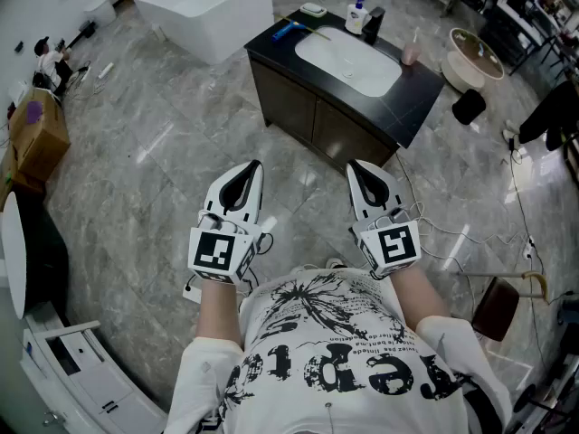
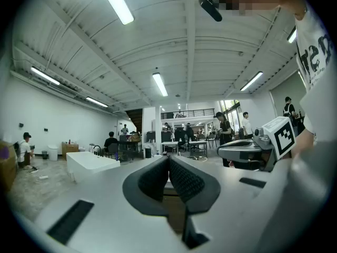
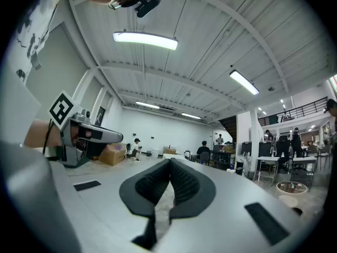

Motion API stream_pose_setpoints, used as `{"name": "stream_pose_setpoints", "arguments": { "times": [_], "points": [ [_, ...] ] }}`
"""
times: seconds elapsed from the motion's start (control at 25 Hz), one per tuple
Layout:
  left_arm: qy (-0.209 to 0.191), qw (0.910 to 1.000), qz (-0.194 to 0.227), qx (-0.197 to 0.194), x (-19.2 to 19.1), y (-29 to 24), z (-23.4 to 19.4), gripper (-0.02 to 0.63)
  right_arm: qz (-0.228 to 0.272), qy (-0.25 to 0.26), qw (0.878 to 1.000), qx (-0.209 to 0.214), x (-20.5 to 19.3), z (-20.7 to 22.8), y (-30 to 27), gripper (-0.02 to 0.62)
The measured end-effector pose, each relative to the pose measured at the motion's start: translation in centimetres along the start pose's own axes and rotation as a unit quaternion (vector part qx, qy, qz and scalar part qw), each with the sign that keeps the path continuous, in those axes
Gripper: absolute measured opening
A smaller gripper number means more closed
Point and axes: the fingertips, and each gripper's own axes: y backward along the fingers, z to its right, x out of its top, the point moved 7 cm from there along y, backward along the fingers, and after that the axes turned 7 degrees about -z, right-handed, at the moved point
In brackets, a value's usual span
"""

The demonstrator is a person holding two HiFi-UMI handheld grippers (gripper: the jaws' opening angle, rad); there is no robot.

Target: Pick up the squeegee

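Both clenched empty, left gripper (image 1: 254, 165), right gripper (image 1: 355, 165), blue squeegee (image 1: 288, 31) lying diagonally on black counter (image 1: 413, 107)

Two tools (image 1: 254, 166) (image 1: 355, 166), one bathtub (image 1: 213, 12) (white), one sink (image 1: 348, 60), one squeegee (image 1: 289, 30)

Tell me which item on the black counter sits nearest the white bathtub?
The blue squeegee, at the corner beside the bathtub; the rest sit farther right.

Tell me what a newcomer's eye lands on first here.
The left gripper and right gripper, both white, shut and empty, are held out level mid-picture. Beyond them stands a dark cabinet with a white sink, a blue squeegee on its far left corner.
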Motion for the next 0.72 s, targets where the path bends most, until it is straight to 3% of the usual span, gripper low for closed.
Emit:
{"name": "stream_pose_setpoints", "arguments": {
  "times": [0.64,0.68,0.72],
  "points": [
    [0.016,0.9997,0.017,-0.006,-1.7,2.0,-3.3,0.015,0.014,-0.024,0.999,-0.016,-0.2,-3.1,-2.1,0.014],
    [0.024,0.9993,0.029,-0.006,-1.9,2.2,-3.5,0.068,0.015,-0.028,0.999,-0.017,-0.3,-3.2,-2.3,0.014],
    [0.031,0.9987,0.040,-0.002,-2.1,2.4,-3.9,0.220,0.015,-0.030,0.999,-0.018,-0.4,-3.3,-2.5,0.014]
  ]
}}
